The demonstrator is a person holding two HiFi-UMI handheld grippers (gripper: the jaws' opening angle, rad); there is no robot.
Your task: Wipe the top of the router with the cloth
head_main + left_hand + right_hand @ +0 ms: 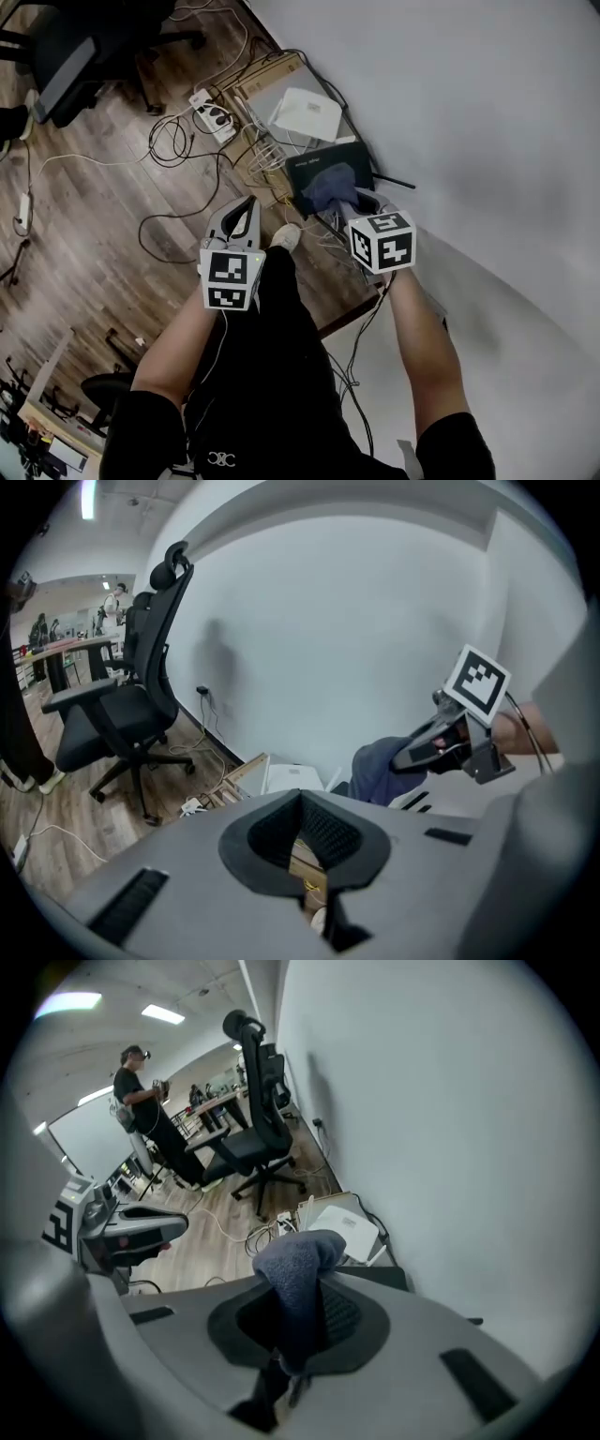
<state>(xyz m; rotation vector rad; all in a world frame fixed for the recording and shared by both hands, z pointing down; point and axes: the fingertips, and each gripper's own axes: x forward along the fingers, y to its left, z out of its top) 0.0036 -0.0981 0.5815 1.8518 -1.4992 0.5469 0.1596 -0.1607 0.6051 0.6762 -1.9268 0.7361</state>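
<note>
A black router (pixel 314 165) with an antenna lies on the floor by the wall, and a white router (pixel 307 113) rests on a flat board just beyond it. A blue-grey cloth (pixel 330 186) sits bunched on the black router's top. My right gripper (pixel 361 202) is shut on the cloth (pixel 295 1279), which sticks up out of its jaws. The white router (pixel 345 1225) shows just past them. My left gripper (pixel 246 214) hovers over the floor left of the routers, jaws shut and holding nothing. From the left gripper view, the right gripper (pixel 422 747) and cloth (pixel 375 771) show at right.
Tangled cables (pixel 178 141) and a power strip (pixel 214 119) lie on the wood floor left of the routers. An office chair (pixel 84 47) stands at the top left. The white wall (pixel 469 112) fills the right. My shoe (pixel 286 236) is near the routers. A person (pixel 141 1091) stands far off.
</note>
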